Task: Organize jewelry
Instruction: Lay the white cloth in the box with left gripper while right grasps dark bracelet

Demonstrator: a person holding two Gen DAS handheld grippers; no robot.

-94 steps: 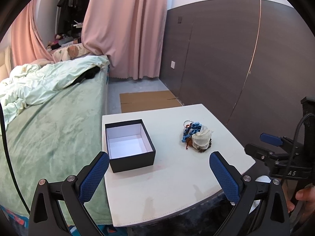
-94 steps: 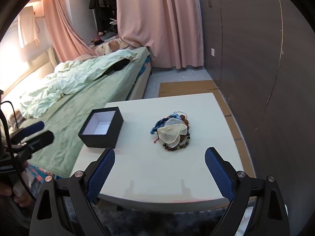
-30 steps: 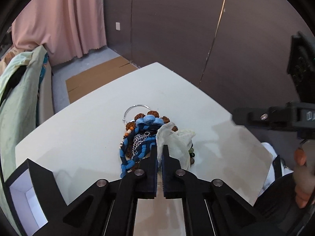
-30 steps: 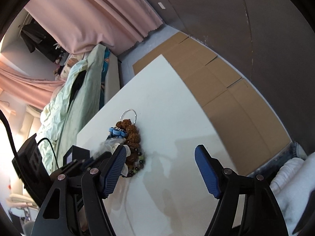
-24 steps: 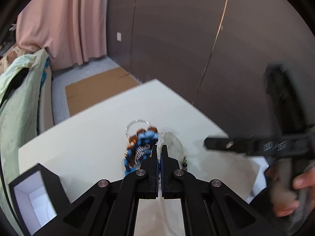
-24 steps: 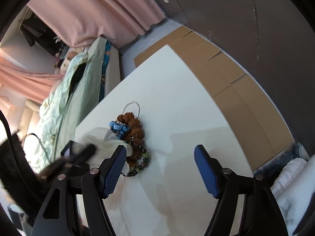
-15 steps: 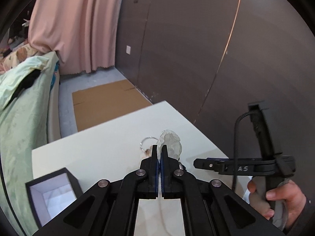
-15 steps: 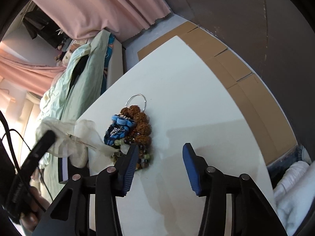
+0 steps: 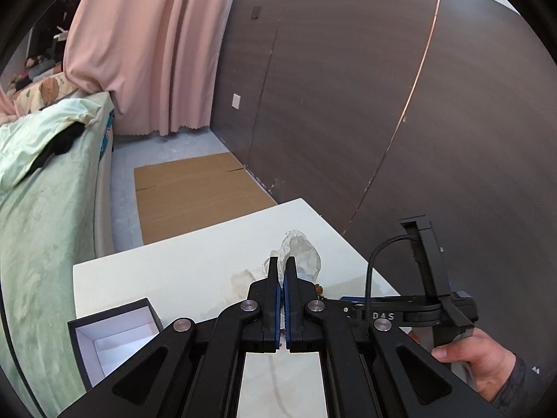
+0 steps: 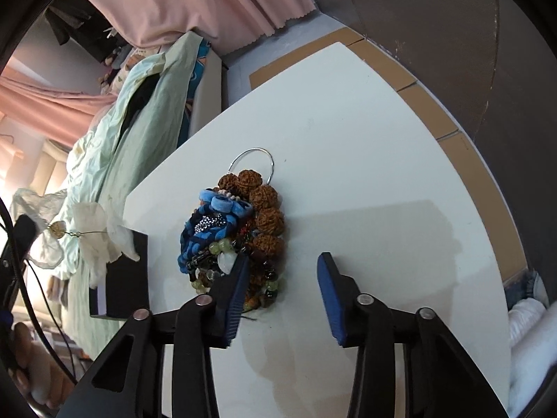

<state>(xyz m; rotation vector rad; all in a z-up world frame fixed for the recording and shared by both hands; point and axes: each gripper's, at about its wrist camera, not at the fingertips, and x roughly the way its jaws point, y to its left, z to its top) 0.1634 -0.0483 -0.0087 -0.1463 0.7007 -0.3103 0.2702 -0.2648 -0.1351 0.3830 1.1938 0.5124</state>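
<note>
Translucent organza pouch [image 9: 301, 250], pinched in the closed jaws of the left gripper [image 9: 282, 273], hangs lifted clear of the bracelet pile [image 10: 236, 233] on the worktop [image 10: 365, 181], exposing it. Right gripper [image 10: 282, 278], jaws just narrowing and empty, straddles the pile's near edge, apparently to pick a bracelet; the open black box [image 9: 115, 341] waits left of the pile.

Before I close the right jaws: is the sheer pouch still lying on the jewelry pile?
No, the sheer pouch hangs off the table, clamped in the left gripper, apart from the jewelry pile.
</note>
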